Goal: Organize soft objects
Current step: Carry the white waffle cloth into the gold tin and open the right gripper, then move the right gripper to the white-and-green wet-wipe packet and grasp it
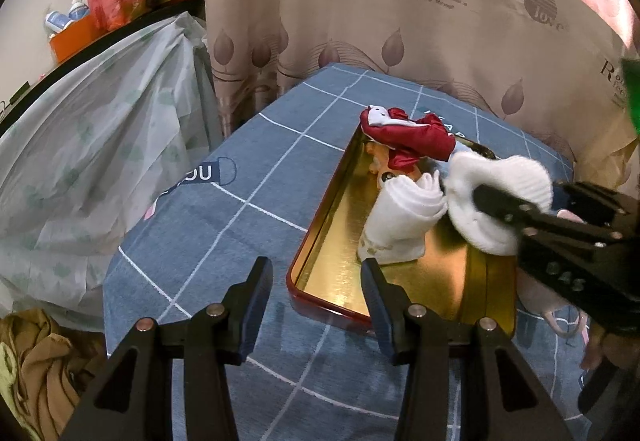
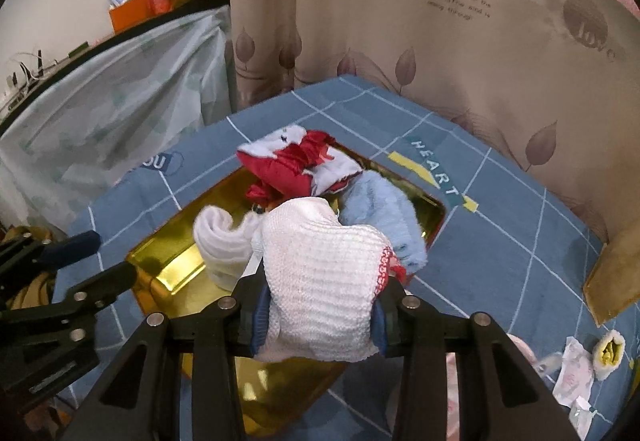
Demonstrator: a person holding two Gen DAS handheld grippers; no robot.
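1. Left wrist view: one gold tray (image 1: pixel 332 241) with a red rim lies on the blue checked cloth (image 1: pixel 208 225).
2. In the tray are one rolled white sock (image 1: pixel 400 217) near the middle and one red and white cloth piece (image 1: pixel 408 137) draped over the far end. Something orange shows under the red piece, too hidden to name.
3. The left gripper (image 1: pixel 316 281) hangs over the tray's near left corner. Its two fingers stand apart with nothing between them; the right finger overlaps the tray floor in the picture, and contact cannot be told.
4. From the right comes the right gripper (image 1: pixel 496 201), carrying one white knit sock (image 1: pixel 500 193) above the tray's right side.
5. Right wrist view: the right gripper (image 2: pixel 320 317) is closed on the white knit sock (image 2: pixel 320 273), both pads pressing its sides, above the near part of the tray (image 2: pixel 168 261).
6. Inside lie the rolled white sock (image 2: pixel 220 241) at left, the red and white piece (image 2: pixel 292 161) at the far end, and one light blue fluffy piece (image 2: pixel 384 209) at right, hanging over the rim.
7. The left gripper (image 2: pixel 112 257) is at the left edge, fingers parted.
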